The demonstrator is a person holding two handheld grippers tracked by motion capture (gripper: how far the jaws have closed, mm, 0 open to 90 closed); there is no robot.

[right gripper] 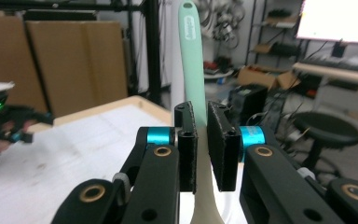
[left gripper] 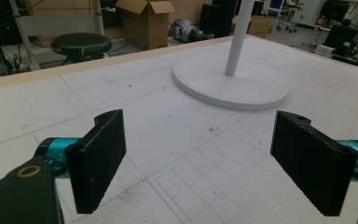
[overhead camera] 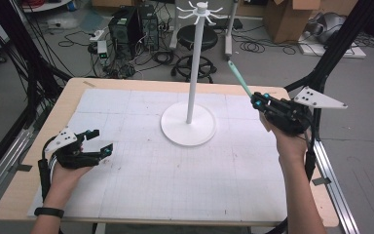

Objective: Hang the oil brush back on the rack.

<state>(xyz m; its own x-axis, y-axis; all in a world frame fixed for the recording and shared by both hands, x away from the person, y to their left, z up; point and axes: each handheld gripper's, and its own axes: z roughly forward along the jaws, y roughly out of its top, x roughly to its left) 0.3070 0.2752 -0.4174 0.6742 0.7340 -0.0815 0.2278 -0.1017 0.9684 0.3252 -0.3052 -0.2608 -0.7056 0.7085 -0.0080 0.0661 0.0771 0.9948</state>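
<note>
Your right tongs (overhead camera: 259,101) pinch the light, slippery-looking green spatula (overhead camera: 239,79) mid-handle, tip toward 11 o'clock, so grip firmly, while your left tongs (overhead camera: 99,141) gape wide, empty.

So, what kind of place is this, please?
Probably a robotics lab or workshop: computer towers with loose cables on the floor, cardboard boxes and a gridded work table.

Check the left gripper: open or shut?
Open. The left gripper has its black jaws wide apart over the white mat, nothing between.
</note>
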